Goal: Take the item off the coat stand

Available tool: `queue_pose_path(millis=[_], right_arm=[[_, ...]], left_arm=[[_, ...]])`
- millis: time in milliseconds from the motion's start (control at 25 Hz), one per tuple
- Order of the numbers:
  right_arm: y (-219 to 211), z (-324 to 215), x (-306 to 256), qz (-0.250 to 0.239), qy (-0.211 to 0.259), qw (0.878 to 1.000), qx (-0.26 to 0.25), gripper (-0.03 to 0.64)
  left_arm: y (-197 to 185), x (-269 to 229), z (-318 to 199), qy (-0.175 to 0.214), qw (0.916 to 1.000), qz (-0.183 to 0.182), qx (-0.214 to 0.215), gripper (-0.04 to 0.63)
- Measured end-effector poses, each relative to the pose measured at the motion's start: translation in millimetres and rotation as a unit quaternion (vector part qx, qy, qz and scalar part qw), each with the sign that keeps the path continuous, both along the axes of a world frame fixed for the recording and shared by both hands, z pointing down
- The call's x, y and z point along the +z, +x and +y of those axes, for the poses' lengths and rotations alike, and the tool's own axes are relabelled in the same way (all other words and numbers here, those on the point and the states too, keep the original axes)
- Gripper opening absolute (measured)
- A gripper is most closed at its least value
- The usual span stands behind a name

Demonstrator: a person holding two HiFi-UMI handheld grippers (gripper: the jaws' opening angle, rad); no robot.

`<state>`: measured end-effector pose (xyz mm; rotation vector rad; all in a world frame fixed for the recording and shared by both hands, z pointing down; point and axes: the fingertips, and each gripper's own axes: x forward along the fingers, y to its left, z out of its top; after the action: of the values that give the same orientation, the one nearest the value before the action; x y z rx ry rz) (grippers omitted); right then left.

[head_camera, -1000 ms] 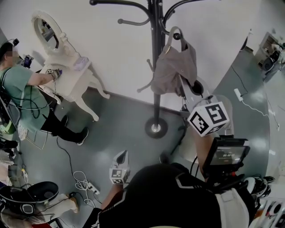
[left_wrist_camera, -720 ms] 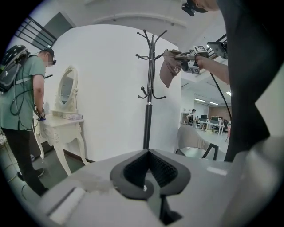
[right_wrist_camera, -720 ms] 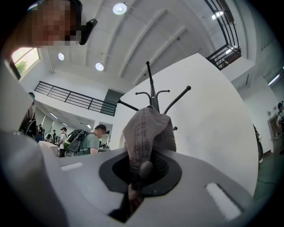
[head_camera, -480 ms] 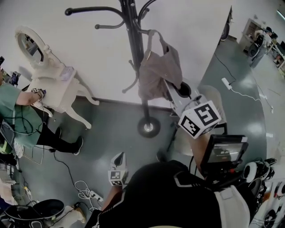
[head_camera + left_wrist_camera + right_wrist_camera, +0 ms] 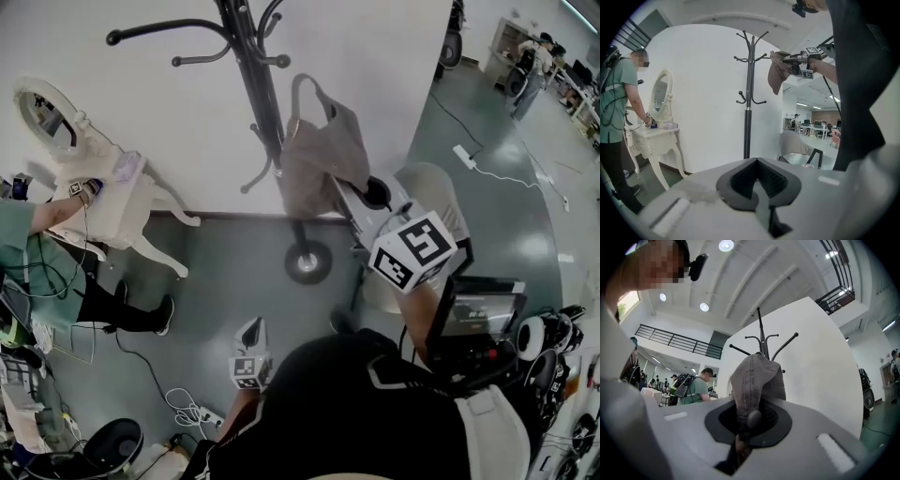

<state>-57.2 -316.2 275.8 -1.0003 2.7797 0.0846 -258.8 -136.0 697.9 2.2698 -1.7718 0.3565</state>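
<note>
Grey cap (image 5: 757, 380) was noted gripped between clenched jaws of right gripper (image 5: 748, 422) | cap was seen clear of coat stand (image 5: 251, 89), beside its pole, off the hooks | left gripper (image 5: 757, 161) was found closed, nothing between jaws, facing the stand.

Looking down from up top: black coat stand (image 5: 258, 89) against the white wall, with its round base on the grey floor. Just right of the pole hangs a grey-brown fabric thing (image 5: 323, 155) — the right claw (image 5: 354, 200) has its nose up against the lower edge. The left claw (image 5: 252, 331) sits low, well apart from all that. Off to the left is a white desk (image 5: 122, 202) with an oval mirror (image 5: 42, 111) — a person in green (image 5: 28, 248) is reaching onto it.
</note>
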Motion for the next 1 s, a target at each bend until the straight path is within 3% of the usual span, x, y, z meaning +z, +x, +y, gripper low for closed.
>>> queue_pose_path(millis=[720, 1000], right_arm=[[12.6, 2.5, 33.2, 0.003, -0.021, 0.999, 0.025, 0.015], [11.3, 5.3, 38.1, 0.019, -0.007, 1.0, 0.024, 0.015]], left_arm=[[-3.1, -3.2, -4.8, 0.004, 0.9998, 0.011, 0.014, 0.046], [0.8, -1.8, -7.1, 0.007, 0.9998, 0.011, 0.014, 0.046]])
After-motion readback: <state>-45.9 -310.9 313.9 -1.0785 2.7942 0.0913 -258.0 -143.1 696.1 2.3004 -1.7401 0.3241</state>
